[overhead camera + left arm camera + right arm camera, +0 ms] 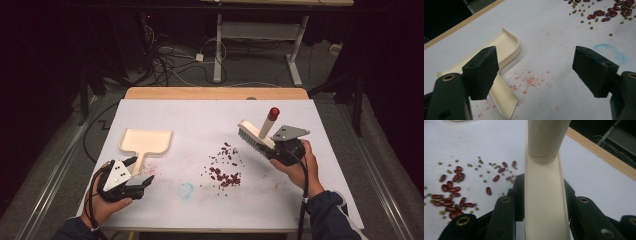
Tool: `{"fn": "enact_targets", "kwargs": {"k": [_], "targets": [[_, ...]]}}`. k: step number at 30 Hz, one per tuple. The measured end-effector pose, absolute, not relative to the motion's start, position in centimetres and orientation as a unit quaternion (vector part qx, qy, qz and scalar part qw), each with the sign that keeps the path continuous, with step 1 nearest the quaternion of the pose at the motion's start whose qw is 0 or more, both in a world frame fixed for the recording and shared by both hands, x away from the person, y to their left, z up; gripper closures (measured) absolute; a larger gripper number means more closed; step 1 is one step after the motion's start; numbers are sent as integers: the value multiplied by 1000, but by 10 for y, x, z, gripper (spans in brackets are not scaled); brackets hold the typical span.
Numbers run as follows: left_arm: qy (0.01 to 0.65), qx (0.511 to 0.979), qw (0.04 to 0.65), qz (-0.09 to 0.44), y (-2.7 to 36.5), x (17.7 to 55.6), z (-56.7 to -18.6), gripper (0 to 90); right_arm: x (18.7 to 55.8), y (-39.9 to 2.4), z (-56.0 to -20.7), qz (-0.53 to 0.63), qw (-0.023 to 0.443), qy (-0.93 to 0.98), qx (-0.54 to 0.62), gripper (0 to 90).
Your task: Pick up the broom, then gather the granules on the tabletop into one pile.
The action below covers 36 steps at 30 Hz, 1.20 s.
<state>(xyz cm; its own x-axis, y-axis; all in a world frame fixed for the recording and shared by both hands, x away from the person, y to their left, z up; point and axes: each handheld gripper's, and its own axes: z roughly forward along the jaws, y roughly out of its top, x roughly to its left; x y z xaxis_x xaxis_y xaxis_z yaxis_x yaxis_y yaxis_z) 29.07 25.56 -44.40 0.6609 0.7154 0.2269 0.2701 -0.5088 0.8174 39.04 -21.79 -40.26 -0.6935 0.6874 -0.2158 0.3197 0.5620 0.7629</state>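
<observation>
Brush [254,134], cream with a red-tipped handle, is pinched in the right hand-held gripper [284,148], tilted above the worktop [200,117] beside scattered beans [225,170]. Left hand-held gripper [134,175] hovers low, jaws spread and empty, at the dustpan [146,142] handle.

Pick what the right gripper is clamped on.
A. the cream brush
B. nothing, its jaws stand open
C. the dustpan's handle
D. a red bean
A: the right gripper has its jaws shut on the cream brush, held above the table, while the dustpan lies flat, apart from it.
</observation>
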Motion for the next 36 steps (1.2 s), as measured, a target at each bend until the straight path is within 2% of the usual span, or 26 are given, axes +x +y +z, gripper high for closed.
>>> {"fn": "enact_targets", "kwargs": {"k": [14,25,36], "targets": [[289,835,382,272,247,294,-451,200,413,-212,-416,343,261,843,321,680],[294,842,373,256,241,296,-458,201,439,-177,-434,308,296,846,319,681],[290,846,368,253,238,295,-458,200,422,-139,-447,275,301,877,254,674]]}}
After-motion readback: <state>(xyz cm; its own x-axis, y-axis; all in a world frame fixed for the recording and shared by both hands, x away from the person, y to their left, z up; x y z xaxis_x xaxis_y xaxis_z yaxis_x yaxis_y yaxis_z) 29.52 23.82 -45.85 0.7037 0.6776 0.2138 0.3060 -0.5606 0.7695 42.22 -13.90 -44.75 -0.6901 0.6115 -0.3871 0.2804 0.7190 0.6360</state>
